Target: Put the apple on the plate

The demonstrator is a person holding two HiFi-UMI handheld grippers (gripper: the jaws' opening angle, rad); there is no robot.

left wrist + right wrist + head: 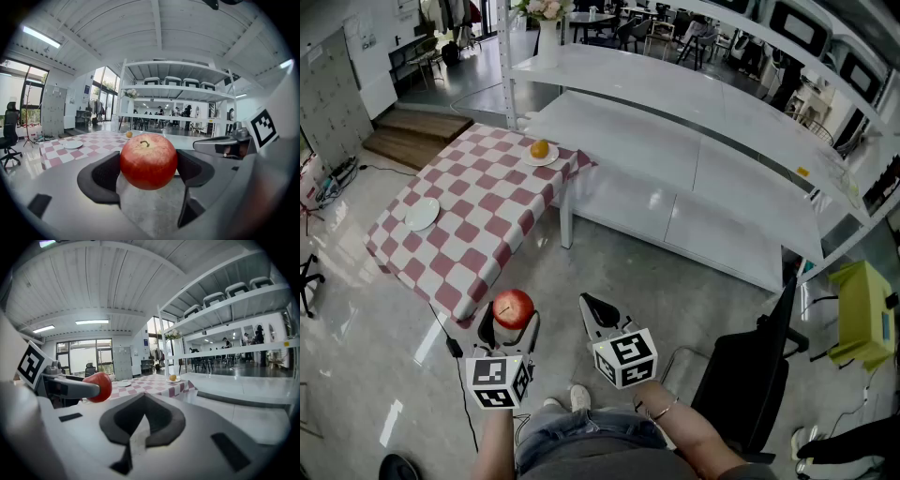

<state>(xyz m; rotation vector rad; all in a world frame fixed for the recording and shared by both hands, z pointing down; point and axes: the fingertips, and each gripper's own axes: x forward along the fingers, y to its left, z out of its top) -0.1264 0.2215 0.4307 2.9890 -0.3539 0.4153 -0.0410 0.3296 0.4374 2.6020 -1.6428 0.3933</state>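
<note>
A red apple (513,307) sits between the black pads of my left gripper (513,317), which is shut on it. In the left gripper view the apple (148,161) fills the gap of the left gripper (148,172), stem up. My right gripper (598,314) hangs beside it, jaws together with nothing in them; the right gripper view shows the right gripper (143,399) closed at its tips and the apple (97,386) off to the left. An empty white plate (422,214) lies on the red-and-white checked table (478,220), well ahead of both grippers. The plate (72,145) is small and far in the left gripper view.
A second plate with an orange (540,149) stands at the table's far corner. Long white shelving (675,141) runs behind and to the right. A black chair (750,375) stands at my right. A dark cable (450,342) hangs off the table's near corner to the floor.
</note>
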